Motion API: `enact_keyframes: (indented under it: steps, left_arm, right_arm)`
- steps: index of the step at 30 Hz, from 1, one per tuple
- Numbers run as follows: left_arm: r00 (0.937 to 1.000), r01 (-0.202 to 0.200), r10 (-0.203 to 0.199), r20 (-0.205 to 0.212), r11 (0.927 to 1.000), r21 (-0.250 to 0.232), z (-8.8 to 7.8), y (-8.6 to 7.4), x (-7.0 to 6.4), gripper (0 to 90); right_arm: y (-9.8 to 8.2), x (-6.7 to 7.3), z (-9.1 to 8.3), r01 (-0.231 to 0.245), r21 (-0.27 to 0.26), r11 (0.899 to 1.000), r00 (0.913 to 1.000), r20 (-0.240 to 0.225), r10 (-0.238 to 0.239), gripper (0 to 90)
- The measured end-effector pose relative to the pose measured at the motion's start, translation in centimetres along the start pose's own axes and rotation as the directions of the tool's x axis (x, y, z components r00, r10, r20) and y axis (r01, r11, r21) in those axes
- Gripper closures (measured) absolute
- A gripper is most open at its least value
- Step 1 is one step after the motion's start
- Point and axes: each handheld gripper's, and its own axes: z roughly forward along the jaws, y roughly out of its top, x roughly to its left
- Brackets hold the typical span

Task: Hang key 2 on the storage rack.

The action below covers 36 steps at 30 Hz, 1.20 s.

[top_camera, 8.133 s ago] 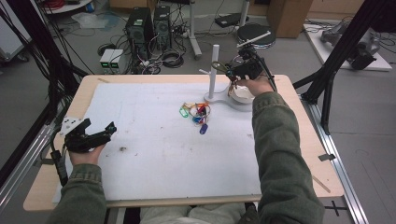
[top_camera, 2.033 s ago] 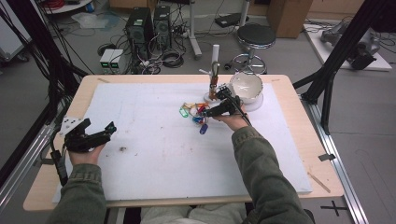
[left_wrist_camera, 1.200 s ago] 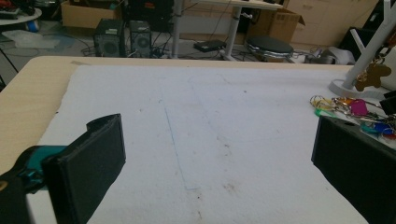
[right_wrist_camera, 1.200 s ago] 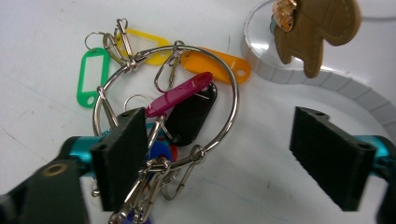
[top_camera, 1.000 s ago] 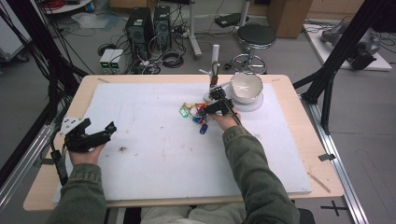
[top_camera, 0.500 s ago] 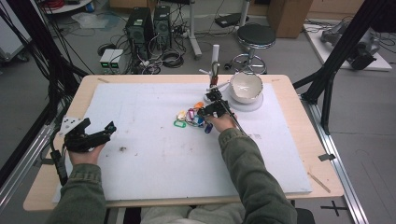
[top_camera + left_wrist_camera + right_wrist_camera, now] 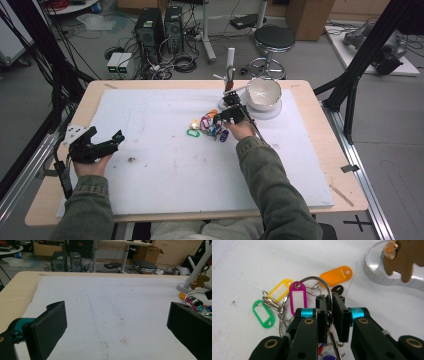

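Observation:
A bunch of coloured key tags (image 7: pixel 207 125) on a big metal ring (image 7: pixel 313 279) lies on the white mat (image 7: pixel 150 170), just left of a white peg stand (image 7: pixel 230 57). My right gripper (image 7: pixel 330 300) is shut on the wire of that ring. Green (image 7: pixel 263 313), yellow (image 7: pixel 279 290), magenta (image 7: pixel 297 298) and orange (image 7: pixel 336 275) tags fan out beyond its tips. In the high view the right gripper (image 7: pixel 227 117) sits over the bunch. My left gripper (image 7: pixel 112 142) rests at the mat's left edge, jaws wide apart around bare mat (image 7: pixel 117 325).
A white bowl (image 7: pixel 263 92) stands on a round base right of the peg stand. A brown bear-shaped tag (image 7: pixel 405 258) hangs from the stand, above its base (image 7: pixel 374 272). The table's edges frame the mat; computers, cables and a stool (image 7: pixel 273 37) are on the floor beyond.
My right hand came from the stand down onto the tag bunch, and the tags spread slightly leftward. The left gripper has stayed put.

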Motion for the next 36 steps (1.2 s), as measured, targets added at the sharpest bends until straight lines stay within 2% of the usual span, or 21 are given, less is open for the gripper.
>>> enact_keyframes:
  steps: [6, 27, 36]
  left_arm:
    - [1.0, -0.001, 0.001, 0.0, 1.0, 0.002, 0.0, 0.0, 0.0, 3.2]
    - [1.0, -0.006, 0.006, 0.0, 1.0, 0.006, 0.0, 0.0, 0.0, 3.2]
    - [1.0, -0.007, 0.007, 0.0, 1.0, 0.006, 0.1, 0.0, -0.1, 3.2]
  right_arm:
    - [0.2, -0.1, -1.4, -0.016, -0.023, 1.0, 0.9996, -0.024, 0.016, 82.5]
    - [0.5, -0.2, -4.2, -0.014, -0.079, 0.997, 0.9968, -0.08, 0.008, 82.8]
    - [0.6, -0.1, -5.7, -0.033, -0.108, 0.994, 0.9912, -0.131, 0.019, 82.8]
